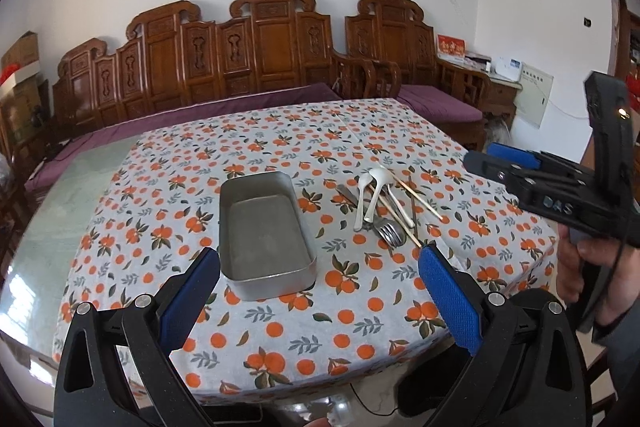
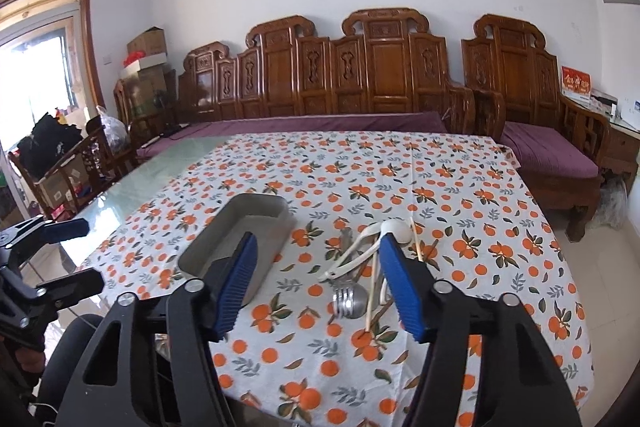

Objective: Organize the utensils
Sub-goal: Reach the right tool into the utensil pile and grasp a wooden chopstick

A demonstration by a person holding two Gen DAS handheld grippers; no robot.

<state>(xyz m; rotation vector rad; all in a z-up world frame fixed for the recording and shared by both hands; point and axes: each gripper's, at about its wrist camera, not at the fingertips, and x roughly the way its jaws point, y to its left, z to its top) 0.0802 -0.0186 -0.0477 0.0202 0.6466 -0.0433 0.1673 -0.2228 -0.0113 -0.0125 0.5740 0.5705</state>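
Left gripper (image 1: pixel 318 269) held wide open above the near bench edge, gripping nothing, its blue pads (image 1: pixel 192 287) flanking the near end of the tin (image 1: pixel 264 231). Tin empty, open side up, long axis running near to far, set near the middle of the cloth (image 1: pixel 160 187). Bare glass bench (image 1: pixel 60 211) left of the cloth, free of things. Just right of the tin, apart from it, a loose heap of utensils: two white spoons (image 1: pixel 370 195) with bowls at the far end and handles toward the near edge, a fork (image 1: pixel 390 233) with tines nearest, pale chopsticks (image 1: pixel 416 197) lying slantwise across the heap, far-left to near-right. A dark chopstick and a metal handle part hidden under the spoons. Right gripper (image 2: pixel 316 279) also open and empty, hovering over the gap between tin and heap, one pad in front of the tin, the other over the spoons. Open cloth on all sides of tin and heap. Wooden sofa (image 1: pixel 256 43) beyond the far edge.
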